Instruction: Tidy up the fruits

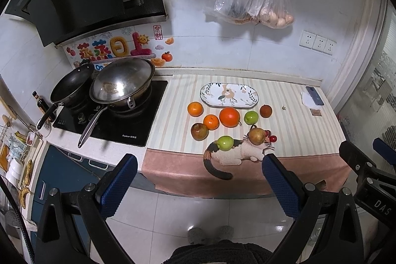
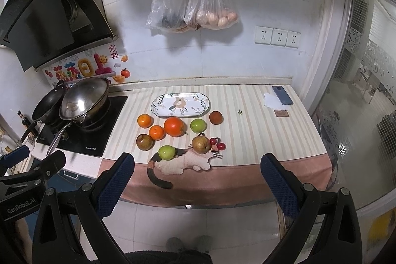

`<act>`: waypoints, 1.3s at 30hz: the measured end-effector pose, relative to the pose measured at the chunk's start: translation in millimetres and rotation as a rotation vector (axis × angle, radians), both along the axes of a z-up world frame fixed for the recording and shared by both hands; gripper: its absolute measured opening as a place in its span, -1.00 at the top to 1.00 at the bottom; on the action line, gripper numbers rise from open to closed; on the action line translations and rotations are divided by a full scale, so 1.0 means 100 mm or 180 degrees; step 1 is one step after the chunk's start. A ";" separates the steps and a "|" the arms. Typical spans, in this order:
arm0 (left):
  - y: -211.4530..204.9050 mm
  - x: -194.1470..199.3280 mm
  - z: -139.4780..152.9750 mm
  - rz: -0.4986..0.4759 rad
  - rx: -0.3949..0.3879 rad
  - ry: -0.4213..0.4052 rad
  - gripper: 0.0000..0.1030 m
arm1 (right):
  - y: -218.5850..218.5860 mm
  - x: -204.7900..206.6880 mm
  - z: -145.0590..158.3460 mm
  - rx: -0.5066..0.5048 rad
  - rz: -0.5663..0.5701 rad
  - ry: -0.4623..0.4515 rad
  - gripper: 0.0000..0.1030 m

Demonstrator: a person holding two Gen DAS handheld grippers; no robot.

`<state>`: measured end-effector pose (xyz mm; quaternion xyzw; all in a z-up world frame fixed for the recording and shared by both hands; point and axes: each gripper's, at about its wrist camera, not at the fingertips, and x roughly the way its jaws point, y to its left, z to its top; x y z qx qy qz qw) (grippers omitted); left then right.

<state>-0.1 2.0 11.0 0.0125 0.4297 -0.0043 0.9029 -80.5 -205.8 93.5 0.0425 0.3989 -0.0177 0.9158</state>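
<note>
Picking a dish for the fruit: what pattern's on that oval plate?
White plate with leaf sprigs and flowers; clearest in right wrist view.

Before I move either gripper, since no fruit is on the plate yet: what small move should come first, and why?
Probably bring the right gripper forward over the near green apple. Both grippers hang open off the counter's edge, the plate lies bare behind the fruit, and that apple sits nearest, with nothing in front.

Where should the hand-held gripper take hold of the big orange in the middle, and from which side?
Grip the big orange across its round middle, coming down from above. Fruits sit close on its left and right, with the plate just behind, so a side approach would likely bump them.
</note>
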 end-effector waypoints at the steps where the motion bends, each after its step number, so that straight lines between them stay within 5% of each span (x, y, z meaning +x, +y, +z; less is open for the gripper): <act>1: 0.00 0.00 0.01 0.0001 0.0000 -0.0001 -1.00 | 0.00 0.01 0.00 0.0002 0.0003 0.0002 -1.00; 18: -0.10 0.27 -0.10 0.0218 -0.0067 0.0013 -1.00 | -0.20 0.39 -0.17 0.0247 0.0089 0.0097 -1.00; 26: 0.05 0.95 -0.70 0.0538 0.0073 0.0248 -1.00 | -0.24 1.18 -1.14 0.0692 0.0341 0.0734 -1.00; 34: 0.27 1.89 -1.69 0.0525 0.0216 0.0937 -1.00 | -0.24 2.04 -2.15 0.0745 0.0152 0.1214 -1.00; 39: 0.34 2.50 -2.35 0.0310 0.0078 0.1406 -0.99 | -0.32 2.67 -2.69 0.0762 -0.0146 0.1489 -1.00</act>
